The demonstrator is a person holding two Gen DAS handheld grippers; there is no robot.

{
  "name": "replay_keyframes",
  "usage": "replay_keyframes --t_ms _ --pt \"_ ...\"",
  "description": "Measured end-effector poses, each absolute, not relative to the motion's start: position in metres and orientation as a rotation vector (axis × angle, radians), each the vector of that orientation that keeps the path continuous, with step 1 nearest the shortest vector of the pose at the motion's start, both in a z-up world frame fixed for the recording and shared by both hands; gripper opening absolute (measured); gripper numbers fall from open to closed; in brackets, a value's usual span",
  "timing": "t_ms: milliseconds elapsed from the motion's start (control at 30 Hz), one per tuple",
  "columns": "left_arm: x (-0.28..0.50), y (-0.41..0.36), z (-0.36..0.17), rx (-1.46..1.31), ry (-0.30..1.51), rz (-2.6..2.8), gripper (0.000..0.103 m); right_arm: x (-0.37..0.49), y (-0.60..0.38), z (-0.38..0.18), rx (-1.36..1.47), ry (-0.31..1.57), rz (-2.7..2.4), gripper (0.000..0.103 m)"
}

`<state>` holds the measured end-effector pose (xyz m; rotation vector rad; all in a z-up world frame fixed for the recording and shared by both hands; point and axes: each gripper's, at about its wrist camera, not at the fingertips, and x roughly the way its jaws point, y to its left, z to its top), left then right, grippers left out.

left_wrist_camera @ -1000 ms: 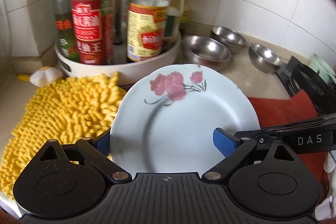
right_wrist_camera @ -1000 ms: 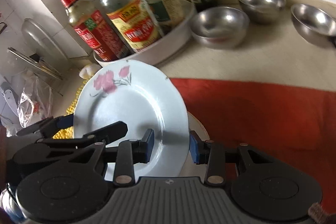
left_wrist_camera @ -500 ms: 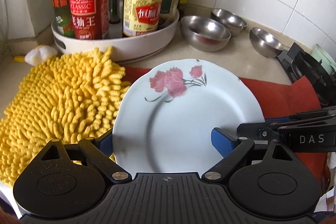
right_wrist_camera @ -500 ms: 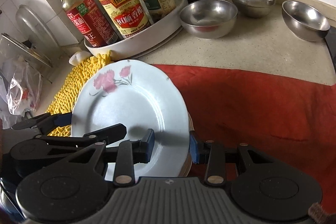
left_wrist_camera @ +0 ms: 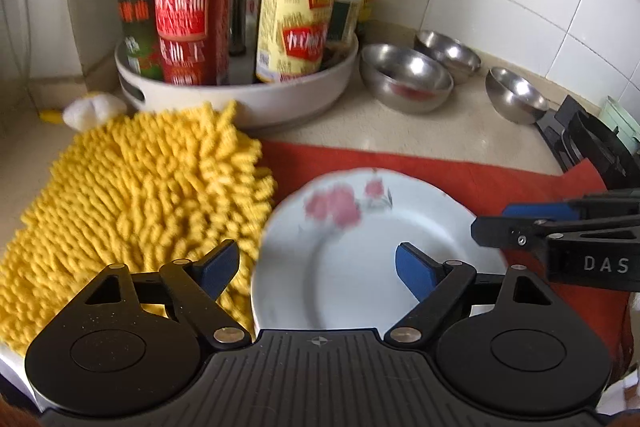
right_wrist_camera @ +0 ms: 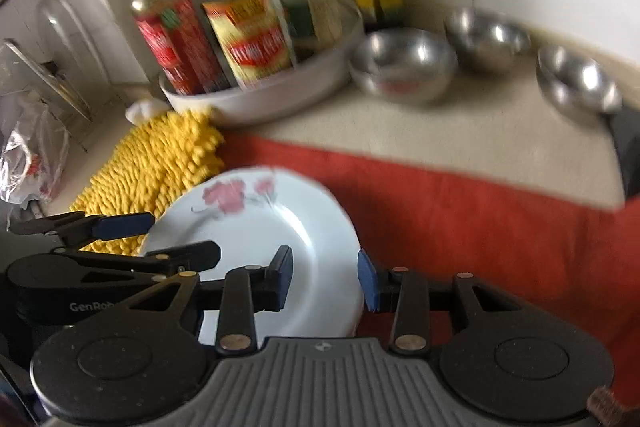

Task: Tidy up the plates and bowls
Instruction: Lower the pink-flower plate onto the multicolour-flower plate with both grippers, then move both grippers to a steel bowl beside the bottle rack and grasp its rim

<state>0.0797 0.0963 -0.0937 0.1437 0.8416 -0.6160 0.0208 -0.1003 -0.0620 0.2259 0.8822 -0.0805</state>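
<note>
The flowered plate [left_wrist_camera: 360, 247], hard, slick and breakable, lies on the red cloth [right_wrist_camera: 480, 227] beside the yellow mop pad [left_wrist_camera: 140, 195], the right gripper [right_wrist_camera: 325, 281] seemingly pinching its rim, the best hold, while the left gripper [left_wrist_camera: 316, 267] jaws, just narrowing, straddle its edge released.

Between the black tongs with blue pads lies a white plate [left_wrist_camera: 360, 259] printed with pink flowers. Left of them is a shaggy yellow cloth [left_wrist_camera: 132, 195]; beyond, a red mat [right_wrist_camera: 460, 227] and three silver bowls [left_wrist_camera: 406, 77].
</note>
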Motion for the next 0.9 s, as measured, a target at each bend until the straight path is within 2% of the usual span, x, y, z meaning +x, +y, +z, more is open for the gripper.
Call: replay_keyframes --t_ms 133,467,733,900 --pt "0.083 0.098 -0.089 0.141 0.827 -0.614 0.091 0.022 -0.092 -0.05 0.156 0.823 -0.085 0.036" --pt "0.094 0.08 -0.072 0.168 0.782 -0.663 0.095 0.028 -0.118 -0.048 0.203 0.816 -0.18 0.037" --pt "0.115 0.033 -0.053 0.158 0.769 -0.671 0.096 0.049 -0.159 -0.031 0.251 0.736 -0.2 0.039" --pt "0.143 0.001 -0.058 0.077 0.829 -0.605 0.096 0.08 -0.196 -0.023 0.282 0.747 -0.207 0.039"
